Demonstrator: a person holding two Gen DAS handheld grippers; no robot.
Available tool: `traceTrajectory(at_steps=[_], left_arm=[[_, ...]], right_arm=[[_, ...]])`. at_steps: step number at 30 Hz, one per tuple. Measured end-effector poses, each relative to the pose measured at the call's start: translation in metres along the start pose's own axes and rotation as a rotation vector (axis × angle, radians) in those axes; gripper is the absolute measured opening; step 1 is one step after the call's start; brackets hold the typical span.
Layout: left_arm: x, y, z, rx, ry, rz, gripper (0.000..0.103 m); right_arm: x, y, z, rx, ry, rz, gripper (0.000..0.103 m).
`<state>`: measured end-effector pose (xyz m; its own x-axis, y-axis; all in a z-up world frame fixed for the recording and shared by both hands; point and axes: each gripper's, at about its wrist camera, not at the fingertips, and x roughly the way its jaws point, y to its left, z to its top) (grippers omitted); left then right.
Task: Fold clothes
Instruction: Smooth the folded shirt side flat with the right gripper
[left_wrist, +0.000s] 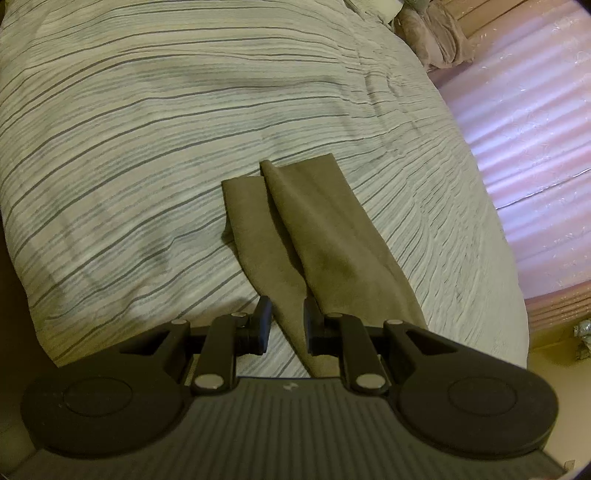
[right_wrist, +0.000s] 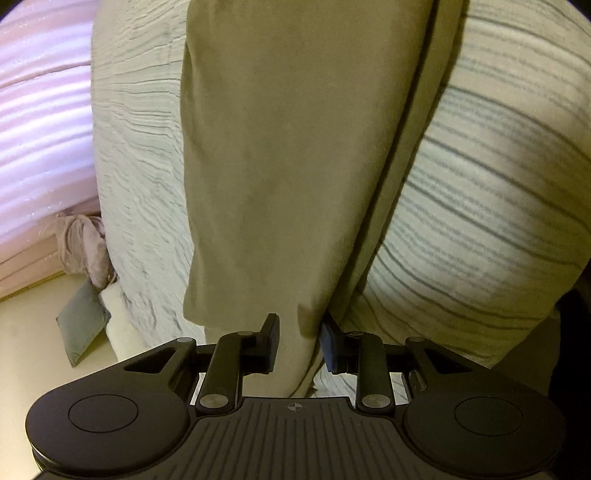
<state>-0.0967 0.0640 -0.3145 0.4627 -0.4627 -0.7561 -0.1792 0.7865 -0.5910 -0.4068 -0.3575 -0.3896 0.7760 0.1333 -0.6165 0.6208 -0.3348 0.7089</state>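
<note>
Striped bedspread (left_wrist: 147, 147), bedroom. Left gripper (left_wrist: 286, 328) and right gripper (right_wrist: 299, 341) each pinching olive trousers (left_wrist: 314, 229), legs trailing away over bedding. Handling: keeping both ends taut, level while folding.

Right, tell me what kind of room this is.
Most likely a bedroom. The olive-green cloth garment lies on a bed under a white grey-striped quilted bedspread, a pink sheer curtain hangs beside it, and a small grey-green fabric cushion sits on the floor at the bed's edge.
</note>
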Motion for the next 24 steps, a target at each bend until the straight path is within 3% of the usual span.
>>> traceTrajectory(at_steps=[6,11,20,21,22,23,24], left_arm=[[0.004,0.0,0.007,-0.008,-0.004,-0.003,0.013],[0.01,0.0,0.013,-0.019,-0.008,-0.011,0.013],[0.035,0.009,0.041,-0.154,-0.091,-0.029,0.022],[0.039,0.01,0.044,-0.168,-0.098,-0.033,0.022],[0.044,0.01,0.047,-0.176,-0.102,-0.035,0.022],[0.048,0.01,0.05,-0.174,-0.1,-0.042,0.021],[0.051,0.009,0.053,-0.165,-0.094,-0.054,0.003]], right_arm=[[-0.007,0.004,-0.006,-0.015,0.026,0.039,0.029],[0.0,-0.004,0.0,-0.002,0.007,-0.003,0.029],[0.001,-0.004,0.003,-0.014,-0.014,-0.02,0.029],[0.001,-0.003,0.004,-0.023,-0.018,-0.02,0.027],[0.002,0.0,0.004,-0.035,-0.021,-0.023,0.015],[0.003,0.002,0.005,-0.049,-0.023,-0.027,0.01],[0.002,0.004,0.005,-0.065,-0.027,-0.033,0.009]])
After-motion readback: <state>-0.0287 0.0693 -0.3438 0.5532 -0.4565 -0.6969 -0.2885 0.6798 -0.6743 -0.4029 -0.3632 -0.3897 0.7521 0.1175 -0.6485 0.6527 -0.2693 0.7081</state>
